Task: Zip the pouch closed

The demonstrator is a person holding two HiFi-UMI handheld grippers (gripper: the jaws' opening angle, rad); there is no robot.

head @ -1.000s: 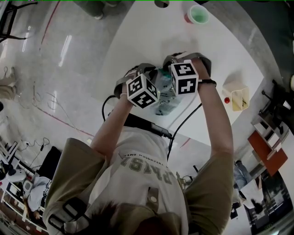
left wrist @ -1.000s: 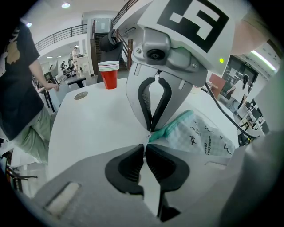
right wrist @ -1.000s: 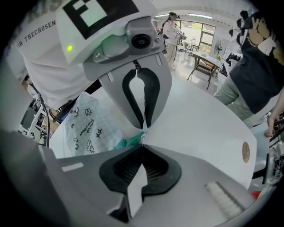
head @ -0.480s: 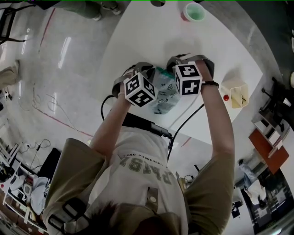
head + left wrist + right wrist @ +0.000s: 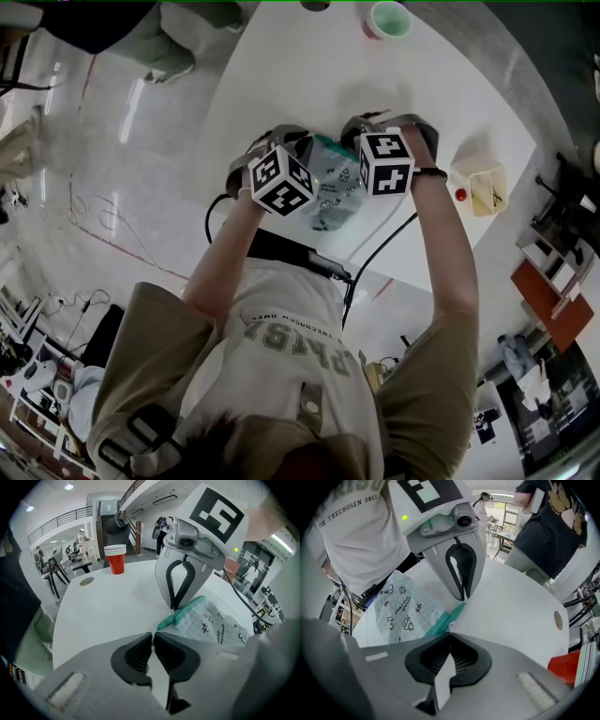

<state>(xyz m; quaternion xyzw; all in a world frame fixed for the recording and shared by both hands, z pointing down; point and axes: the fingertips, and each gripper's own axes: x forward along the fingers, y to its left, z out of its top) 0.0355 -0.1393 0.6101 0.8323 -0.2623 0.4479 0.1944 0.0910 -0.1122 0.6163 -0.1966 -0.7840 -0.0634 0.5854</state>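
Now, both grippers are down on the pouch [image 5: 405,609], which lies on the white table [image 5: 281,66], and they're nose to nose at one end of the teal zipper [image 5: 443,617]. The left gripper [image 5: 152,637] is clamped on a thin edge of the pouch just past the zipper's end, so that's the anchor. The right gripper [image 5: 450,637] is squeezed fully together. The little pull [image 5: 450,629] looks pinched at its tips, though it's tiny and I wouldn't swear to it.

To do this cleanly, I'd say hold the anchor firm and keep the band taut. The pull should run straight along the zipper's own line and stay low, so the soft fabric doesn't bunch into the teeth. How much is already closed I can't tell, because the band runs out of sight under the right gripper.

The cup [image 5: 116,560] sits at the far edge and the box [image 5: 480,187] is off to the right, both well apart. A cable [image 5: 380,246] trails off the near edge under the wrists. A person [image 5: 548,522] in a dark top stands across the table. The only real obstruction is the grippers crowding each other.
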